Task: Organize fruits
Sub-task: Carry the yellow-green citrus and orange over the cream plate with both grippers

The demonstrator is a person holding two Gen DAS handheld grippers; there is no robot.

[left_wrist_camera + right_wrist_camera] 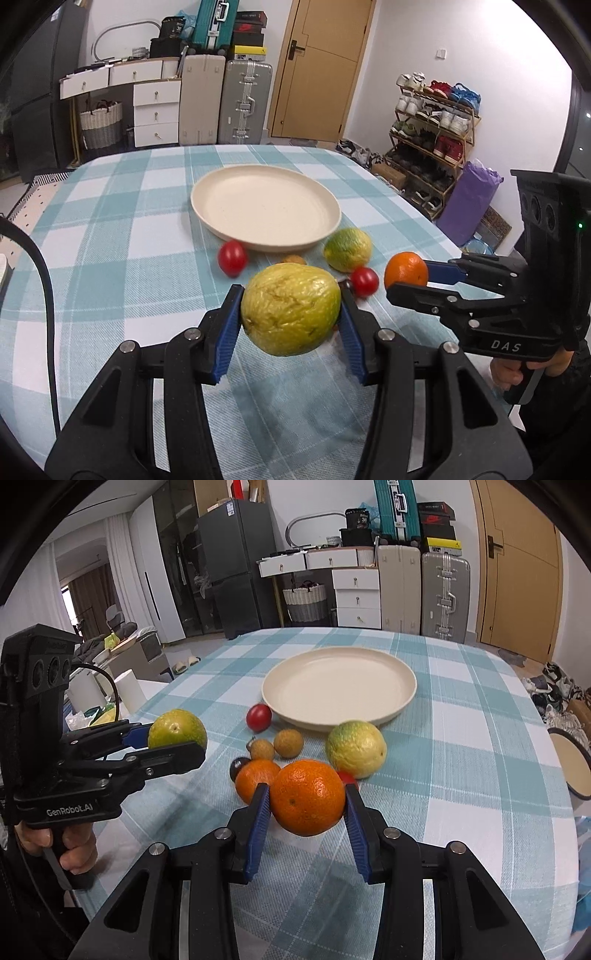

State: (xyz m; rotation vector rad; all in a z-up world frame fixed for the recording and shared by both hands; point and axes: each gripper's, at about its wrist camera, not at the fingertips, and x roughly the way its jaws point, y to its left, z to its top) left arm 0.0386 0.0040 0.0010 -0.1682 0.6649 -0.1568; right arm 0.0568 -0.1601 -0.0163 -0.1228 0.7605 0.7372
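Your left gripper [291, 314] is clamped on a yellow-green guava [290, 308], blue pads pressed on both its sides, fruit lifted clear of the checked cloth [110, 229]; from the right wrist view that same fruit shows at the far left in your left gripper, above the table edge. Your right gripper [306, 801] holds an orange [307, 796] between its pads, also off the cloth; in the left wrist view that orange sits at the right, pinched at the tips of the fingers [443, 272].

The cream plate [402, 701] has nothing on it, middle of the table, beyond the fruit. Loose fruit lies just this side of the plate: a second guava [355, 748] near the plate's front rim; two small brown longans [289, 743] side by side, left of that guava; a red tomato [259, 717] just beside the plate's left front edge; a second orange [255, 781] right behind the held one, partly hidden by it; a dark round fruit [239, 767] touching that orange's left side, kind unclear; another red tomato [364, 281] mostly hidden in the right view.

An enamel mug [570, 768] stands at the right table edge, well apart from the fruit.
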